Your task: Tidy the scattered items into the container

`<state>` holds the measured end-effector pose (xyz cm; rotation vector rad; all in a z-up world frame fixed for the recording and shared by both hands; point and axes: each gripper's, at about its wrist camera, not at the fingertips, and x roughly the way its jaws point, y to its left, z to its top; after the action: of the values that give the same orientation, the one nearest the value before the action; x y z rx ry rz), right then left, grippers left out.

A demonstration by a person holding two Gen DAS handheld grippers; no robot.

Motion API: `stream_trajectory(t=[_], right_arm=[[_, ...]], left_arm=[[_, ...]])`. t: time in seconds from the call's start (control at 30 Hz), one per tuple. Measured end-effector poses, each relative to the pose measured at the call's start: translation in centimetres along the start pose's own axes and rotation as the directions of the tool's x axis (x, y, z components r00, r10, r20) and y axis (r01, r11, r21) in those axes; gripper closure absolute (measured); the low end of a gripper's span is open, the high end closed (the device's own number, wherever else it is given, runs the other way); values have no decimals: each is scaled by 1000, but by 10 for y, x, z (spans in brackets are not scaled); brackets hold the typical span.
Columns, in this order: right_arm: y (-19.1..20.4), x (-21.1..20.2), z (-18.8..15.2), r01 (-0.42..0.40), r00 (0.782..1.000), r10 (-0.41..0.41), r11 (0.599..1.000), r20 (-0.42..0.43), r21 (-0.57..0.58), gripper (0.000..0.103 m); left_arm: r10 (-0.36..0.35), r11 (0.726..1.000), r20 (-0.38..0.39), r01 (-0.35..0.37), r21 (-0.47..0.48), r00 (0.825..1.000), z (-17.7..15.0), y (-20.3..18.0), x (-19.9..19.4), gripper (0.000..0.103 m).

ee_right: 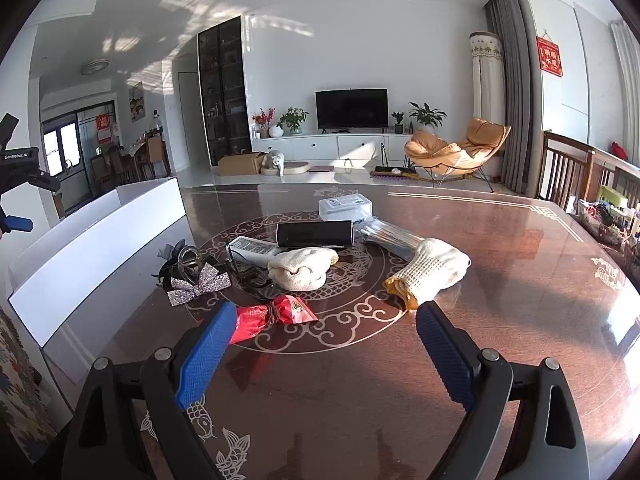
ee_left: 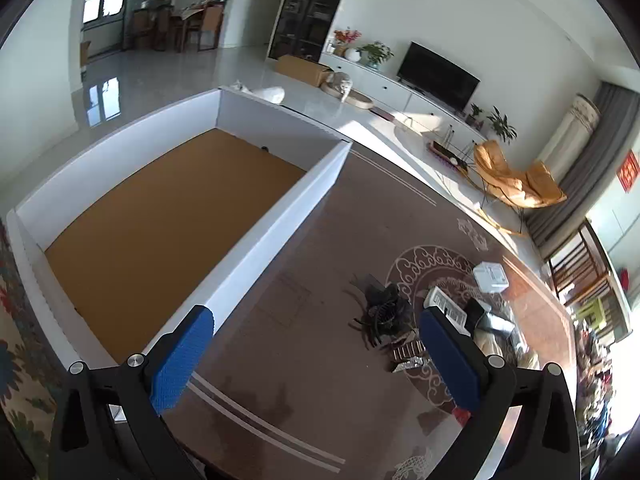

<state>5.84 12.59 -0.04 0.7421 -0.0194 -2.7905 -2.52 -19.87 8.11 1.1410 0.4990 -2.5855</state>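
Brown wood with pale swirls makes up the big table point(ee_right: 500, 264), and many small things lie on it. The left gripper point(ee_left: 316, 354) is wide open and holds nothing. It hangs by the near wall of the white box point(ee_left: 276, 216), which sits at the left side of the table and has a brown floor inside. The right gripper point(ee_right: 322, 342) is wide open too and holds nothing. Just past its left finger lies a red packet point(ee_right: 276, 316). Near its right finger lies a cream glove point(ee_right: 432, 272) with a yellow cuff. Another cream glove point(ee_right: 302, 268) lies in the middle. A sparkly silver bow point(ee_right: 200, 286) lies near the box, beside a black cable point(ee_right: 250, 278). Farther back sit a black case point(ee_right: 314, 234) and a clear plastic box point(ee_right: 346, 206).
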Motion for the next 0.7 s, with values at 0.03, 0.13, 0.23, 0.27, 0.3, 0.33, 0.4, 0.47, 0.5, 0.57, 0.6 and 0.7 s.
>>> stream_trajectory(t=[0.03, 0.13, 0.23, 0.27, 0.3, 0.33, 0.4, 0.47, 0.5, 0.57, 0.6, 0.7], right_arm=[[-1, 2, 0, -3, 1000, 3, 1000, -7, 13, 11], [-6, 2, 1, 18, 1000, -17, 1000, -16, 20, 11], [-24, -2, 3, 86, 996, -85, 996, -33, 20, 11], [-33, -2, 4, 117, 992, -115, 993, -50, 28, 11], [-42, -1, 6, 138, 989, -135, 990, -67, 43, 11], [-50, -1, 7, 147, 987, -142, 987, -81, 62, 11], [-63, -4, 10, 134, 987, -124, 986, -105, 95, 11], [-64, -7, 11, 90, 988, -77, 991, -131, 97, 11], [-60, -7, 10, 74, 989, -62, 994, -134, 85, 11], [-52, -3, 6, 68, 989, -60, 996, -135, 57, 11], [-50, 2, 5, 69, 988, -60, 996, -141, 54, 11], [-44, 21, -3, 62, 981, -46, 995, -189, 83, 11]], left_arm=[[-24, 989, -16, 26, 143, 1000, -16, -35, 3, 0], [-99, 904, -105, 134, 406, 989, -65, -118, 18, 0], [-144, 906, -145, 189, 379, 979, -79, -153, 41, 0], [-149, 908, -139, 191, 373, 979, -79, -161, 48, 0], [-150, 905, -121, 186, 382, 981, -81, -169, 53, 0], [-146, 898, -91, 171, 405, 985, -85, -178, 55, 0], [-157, 880, -53, 164, 445, 986, -95, -182, 52, 0], [-189, 869, -31, 182, 460, 982, -109, -172, 45, 0], [-198, 871, -19, 184, 455, 980, -117, -165, 43, 0], [-198, 883, -31, 192, 428, 980, -127, -151, 48, 0], [-198, 885, -49, 200, 420, 979, -131, -147, 54, 0], [-143, 894, -61, 155, 421, 988, -140, -140, 73, 0]])
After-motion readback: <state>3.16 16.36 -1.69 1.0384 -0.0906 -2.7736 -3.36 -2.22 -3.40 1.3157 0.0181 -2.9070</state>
